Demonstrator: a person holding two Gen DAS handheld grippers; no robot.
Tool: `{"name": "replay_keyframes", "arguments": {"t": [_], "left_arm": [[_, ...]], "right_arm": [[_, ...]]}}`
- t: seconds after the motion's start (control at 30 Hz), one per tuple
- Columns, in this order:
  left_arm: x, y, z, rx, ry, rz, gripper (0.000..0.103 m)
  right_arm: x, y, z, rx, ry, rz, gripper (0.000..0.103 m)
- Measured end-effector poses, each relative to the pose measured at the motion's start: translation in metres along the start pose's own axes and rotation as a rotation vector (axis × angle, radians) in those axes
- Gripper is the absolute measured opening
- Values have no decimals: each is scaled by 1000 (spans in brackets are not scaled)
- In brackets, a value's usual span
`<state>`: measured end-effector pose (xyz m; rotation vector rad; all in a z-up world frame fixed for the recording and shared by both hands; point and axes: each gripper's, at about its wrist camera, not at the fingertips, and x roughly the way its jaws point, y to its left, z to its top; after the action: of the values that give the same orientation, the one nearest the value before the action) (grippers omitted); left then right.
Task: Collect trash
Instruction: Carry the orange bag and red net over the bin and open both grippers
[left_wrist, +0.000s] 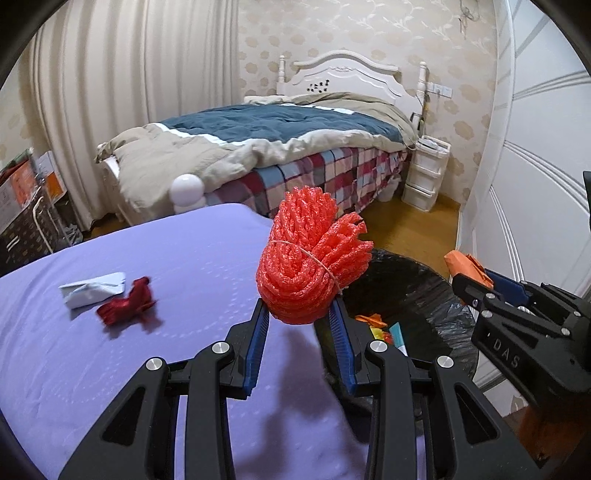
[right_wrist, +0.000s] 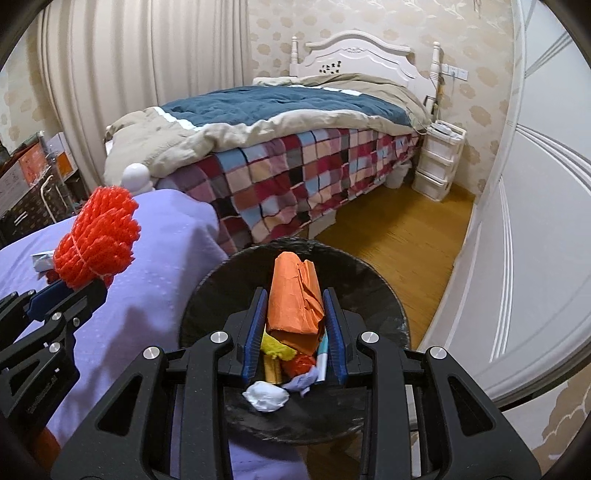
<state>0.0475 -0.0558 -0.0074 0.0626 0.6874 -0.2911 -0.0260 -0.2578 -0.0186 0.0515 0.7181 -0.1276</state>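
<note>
My left gripper (left_wrist: 298, 308) is shut on a bundle of red foam netting (left_wrist: 314, 258) tied with a thin string, held at the edge of the purple-covered table (left_wrist: 129, 350) next to the black-lined trash bin (left_wrist: 417, 291). My right gripper (right_wrist: 295, 295) is shut on a crumpled orange paper wad (right_wrist: 295, 299) right above the open trash bin (right_wrist: 369, 291), which holds several scraps. A pale blue wrapper (left_wrist: 92, 290) and a crumpled dark red wrapper (left_wrist: 127, 302) lie on the table at the left. The right gripper (left_wrist: 476, 282) with its orange paper (left_wrist: 467, 264) shows at the right of the left wrist view.
A bed (right_wrist: 295, 122) with a patchwork cover and blue quilt stands behind. White wardrobe doors (right_wrist: 535, 221) run along the right. A white drawer unit (right_wrist: 439, 158) sits by the headboard. Boxes (left_wrist: 26, 192) stack at the far left. Wooden floor (right_wrist: 399, 236) lies beyond the bin.
</note>
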Motion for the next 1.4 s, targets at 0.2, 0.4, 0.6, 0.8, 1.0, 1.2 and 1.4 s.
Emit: {"name": "replay_keyframes", "arguments": {"t": [0.2, 0.4, 0.6, 0.8, 1.0, 1.2, 1.4], "left_arm": [[19, -18, 4, 34, 23, -7, 35], [37, -32, 7, 60, 48, -7, 35], [46, -44, 11, 82, 54, -13, 35], [50, -48, 11, 96, 64, -14, 35], [52, -52, 11, 107, 74, -12, 40], [50, -49, 11, 94, 65, -4, 62], [43, -39, 10, 75, 58, 13, 72]], "right_arm": [[11, -12, 1, 22, 11, -8, 31], [19, -24, 4, 47, 18, -12, 31], [25, -30, 4, 58, 24, -16, 31], [29, -35, 2, 68, 30, -20, 31], [31, -40, 2, 81, 27, -27, 32], [29, -42, 1, 90, 15, -40, 49], [26, -41, 2, 86, 13, -41, 54]]}}
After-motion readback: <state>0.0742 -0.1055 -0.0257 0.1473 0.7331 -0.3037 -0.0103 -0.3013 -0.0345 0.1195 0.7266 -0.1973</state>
